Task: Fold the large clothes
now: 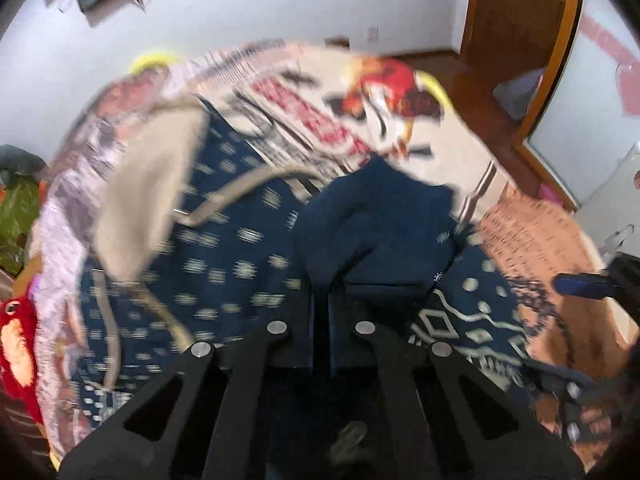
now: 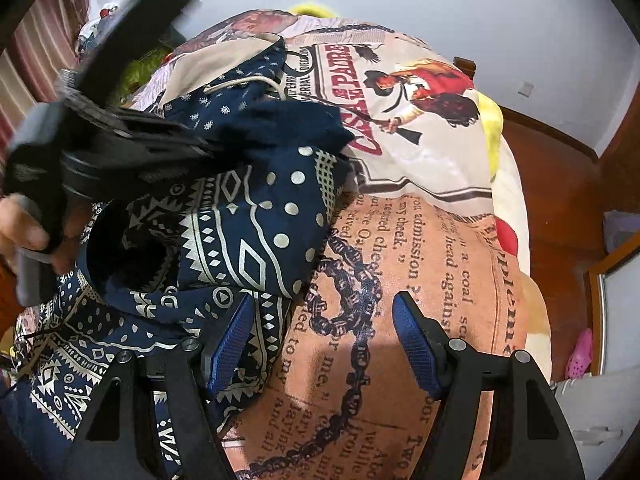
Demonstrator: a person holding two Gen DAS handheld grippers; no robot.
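Note:
A large navy hooded garment with white geometric print (image 2: 240, 216) lies on the bed; its beige hood lining (image 1: 148, 200) and drawstrings show in the blurred left wrist view. My left gripper (image 1: 320, 292) is shut on a fold of the navy garment (image 1: 376, 224) and holds it up. In the right wrist view the left gripper (image 2: 208, 148) reaches in from the left, clamped on dark cloth. My right gripper (image 2: 324, 316) is open and empty, its left blue pad (image 2: 228, 344) touching the garment's edge, the right pad over the bedspread.
The bed is covered by a printed bedspread (image 2: 400, 264) with text, a chain and a cowboy picture. A red plush toy (image 1: 16, 344) lies at the left. Wooden floor (image 2: 552, 184), a door frame (image 1: 560, 60) and pink slippers (image 2: 580, 354) are to the right.

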